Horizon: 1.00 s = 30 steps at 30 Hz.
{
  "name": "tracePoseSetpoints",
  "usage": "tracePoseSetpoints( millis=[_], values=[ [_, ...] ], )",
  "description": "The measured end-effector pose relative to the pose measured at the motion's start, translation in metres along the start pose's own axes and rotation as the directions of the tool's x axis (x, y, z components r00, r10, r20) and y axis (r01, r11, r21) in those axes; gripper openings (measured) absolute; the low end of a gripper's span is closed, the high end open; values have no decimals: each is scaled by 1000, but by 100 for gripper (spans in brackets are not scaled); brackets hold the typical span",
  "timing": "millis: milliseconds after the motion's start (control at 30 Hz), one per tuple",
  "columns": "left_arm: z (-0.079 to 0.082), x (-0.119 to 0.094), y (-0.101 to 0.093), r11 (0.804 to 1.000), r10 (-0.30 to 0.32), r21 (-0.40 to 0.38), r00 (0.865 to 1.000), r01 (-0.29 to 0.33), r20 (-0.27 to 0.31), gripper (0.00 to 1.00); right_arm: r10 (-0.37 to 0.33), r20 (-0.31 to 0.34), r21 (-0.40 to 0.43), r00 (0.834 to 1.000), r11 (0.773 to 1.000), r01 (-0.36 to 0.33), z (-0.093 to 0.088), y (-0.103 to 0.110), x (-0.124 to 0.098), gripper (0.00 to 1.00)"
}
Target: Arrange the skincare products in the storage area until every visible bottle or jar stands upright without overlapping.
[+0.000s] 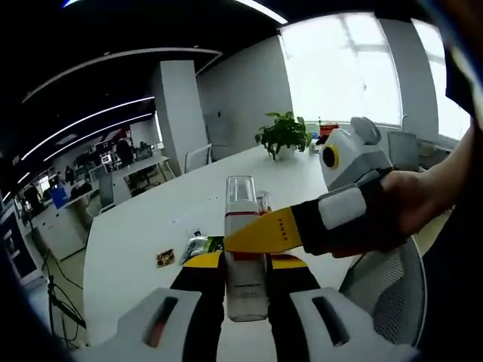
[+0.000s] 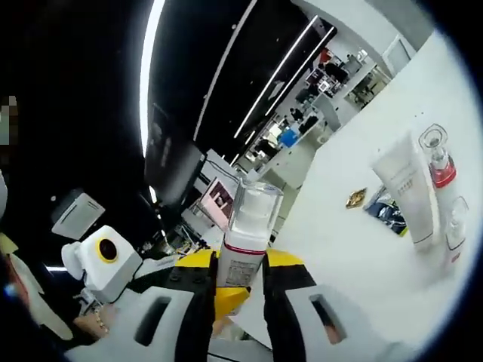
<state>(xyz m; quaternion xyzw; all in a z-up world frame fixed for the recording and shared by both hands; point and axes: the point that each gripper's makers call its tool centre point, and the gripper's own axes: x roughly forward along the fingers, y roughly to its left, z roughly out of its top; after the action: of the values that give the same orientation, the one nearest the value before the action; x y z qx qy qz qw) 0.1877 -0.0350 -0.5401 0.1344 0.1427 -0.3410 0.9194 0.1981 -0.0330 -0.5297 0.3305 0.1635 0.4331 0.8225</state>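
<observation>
1. Left gripper (image 1: 245,283): jaws clamped on a clear bottle (image 1: 243,253) w/ red band & clear cap, held upright above the white table (image 1: 151,226).
2. Right gripper (image 1: 264,235) came in from the right in left gripper view, yellow tip against the same bottle near its red band; a hand (image 1: 423,200) held it.
3. Right gripper view: its own jaws (image 2: 238,290) closed on that bottle (image 2: 245,245) too.
4. Other products stood upright on the table (image 2: 355,249): white tube (image 2: 407,192), red-collared bottle (image 2: 438,170), small clear bottle (image 2: 455,226), close together.
5. Potted plant (image 1: 283,136) at the table's far end; small packets (image 1: 189,250) lay flat nearer.
</observation>
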Motion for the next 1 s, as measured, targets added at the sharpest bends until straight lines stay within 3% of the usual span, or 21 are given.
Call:
tracePoseSetpoints(
  millis=[167, 300, 433, 567, 667, 733, 767, 867, 900, 967, 1000],
  values=[
    [-5, 1, -6, 999, -21, 34, 1000, 21, -16, 18, -27, -21, 39, 999, 999, 28, -5, -6, -3, 21],
    [-15, 0, -13, 997, -71, 38, 997, 72, -26, 23, -23, -70, -81, 997, 997, 18, -12, -5, -6, 20],
    [-22, -5, -11, 994, -103, 25, 994, 104, -38, 36, -2, -105, -240, 994, 971, -24, -12, -6, -11, 20],
    [-23, -15, -12, 985, -172, -2, 984, 172, -49, 37, 38, -149, -304, 988, 949, -82, -13, -6, -16, 20],
    [-13, -22, -12, 965, -252, -79, 968, 251, -3, 37, 73, -206, -366, 976, 919, -146, -17, -3, -21, 20],
    [3, -27, -22, 944, -316, -101, 949, 315, 12, 37, 122, -251, -385, 960, 898, -215, -20, 2, -24, 19],
    [0, -29, -17, 932, -351, -98, 936, 350, 4, 37, 147, -261, -395, 954, 885, -245, -20, 5, -26, 19],
    [5, -30, -12, 928, -373, -22, 928, 373, -10, 39, 216, -275, -389, 937, 866, -314, -19, 15, -30, 19],
    [8, -31, -13, 920, -391, -16, 920, 391, -23, 39, 245, -305, -394, 920, 847, -356, -21, 20, -32, 19],
    [15, -32, -18, 903, -429, -5, 903, 429, -23, 39, 243, -338, -426, 909, 822, -378, -23, 21, -34, 19],
    [21, -33, -21, 889, -457, 2, 889, 457, -15, 39, 255, -374, -438, 892, 799, -412, -27, 24, -35, 19]
  ],
)
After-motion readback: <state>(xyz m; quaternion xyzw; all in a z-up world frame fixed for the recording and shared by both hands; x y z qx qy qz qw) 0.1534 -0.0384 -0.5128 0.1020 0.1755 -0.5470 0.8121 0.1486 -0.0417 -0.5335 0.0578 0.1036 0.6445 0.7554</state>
